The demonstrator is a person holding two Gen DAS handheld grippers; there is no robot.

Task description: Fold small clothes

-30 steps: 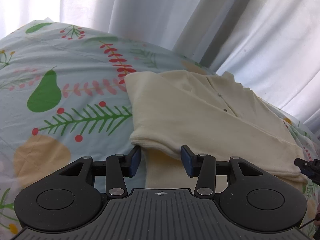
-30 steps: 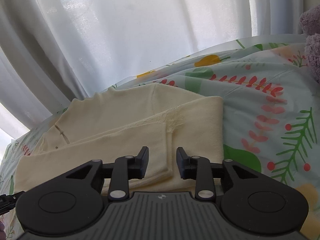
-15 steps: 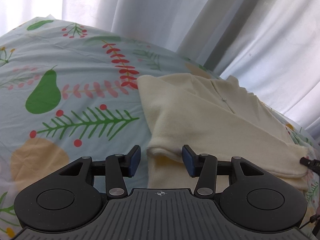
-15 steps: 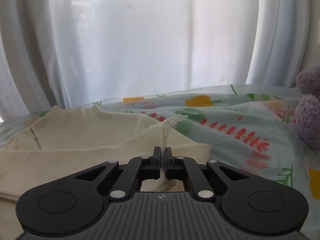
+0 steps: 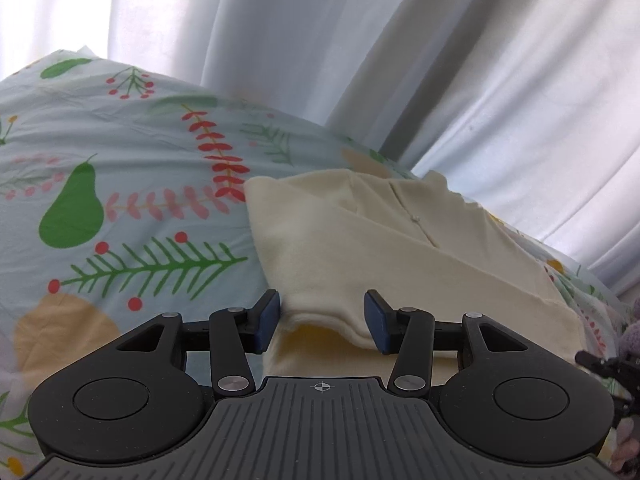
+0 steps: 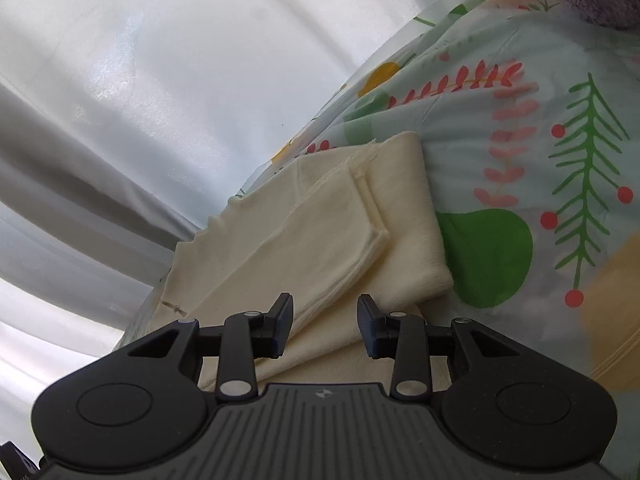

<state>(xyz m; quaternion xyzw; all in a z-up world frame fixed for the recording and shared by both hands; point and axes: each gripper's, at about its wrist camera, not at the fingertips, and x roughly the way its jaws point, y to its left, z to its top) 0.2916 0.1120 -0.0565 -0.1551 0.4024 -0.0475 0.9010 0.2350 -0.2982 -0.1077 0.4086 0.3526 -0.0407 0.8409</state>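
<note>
Cream garment, small, folded with sleeves laid across its body, lying on a pale blue sheet printed with pears and sprigs; white curtain behind. Left gripper: jaws part open, straddling a folded sleeve cuff, pads not pressing. Right gripper: jaws just opened after closing, part open over the folded edge, nothing gripped.
</note>
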